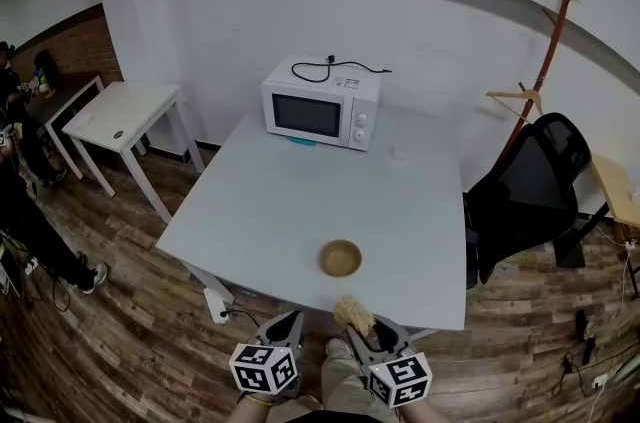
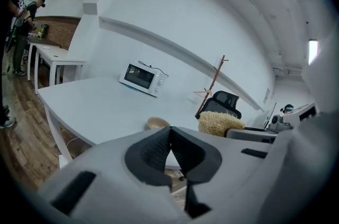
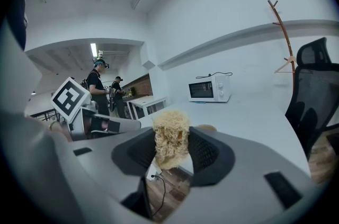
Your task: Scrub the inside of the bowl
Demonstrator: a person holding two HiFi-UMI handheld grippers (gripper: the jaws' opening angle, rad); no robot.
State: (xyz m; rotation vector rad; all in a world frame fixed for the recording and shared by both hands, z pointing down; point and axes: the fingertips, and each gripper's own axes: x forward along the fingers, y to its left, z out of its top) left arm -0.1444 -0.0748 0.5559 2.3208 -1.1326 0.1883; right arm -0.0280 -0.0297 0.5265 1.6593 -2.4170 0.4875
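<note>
A small wooden bowl (image 1: 340, 258) sits near the front edge of the white table (image 1: 300, 201); it also shows as the bowl (image 2: 157, 123) just past my left jaws. My left gripper (image 1: 290, 320) hangs below the table's front edge, left of the bowl, shut with nothing between its pads. My right gripper (image 1: 362, 323) is beside it, shut on a tan fibrous scrubber (image 1: 353, 312). The scrubber (image 3: 170, 135) stands upright between the right pads and hides most of the bowl in the right gripper view.
A white microwave (image 1: 321, 103) stands at the table's far edge with its cord on top. A black office chair (image 1: 525, 196) is right of the table, a wooden coat stand (image 1: 548, 61) behind it. A small white side table (image 1: 118, 116) and people (image 3: 99, 93) are at the left.
</note>
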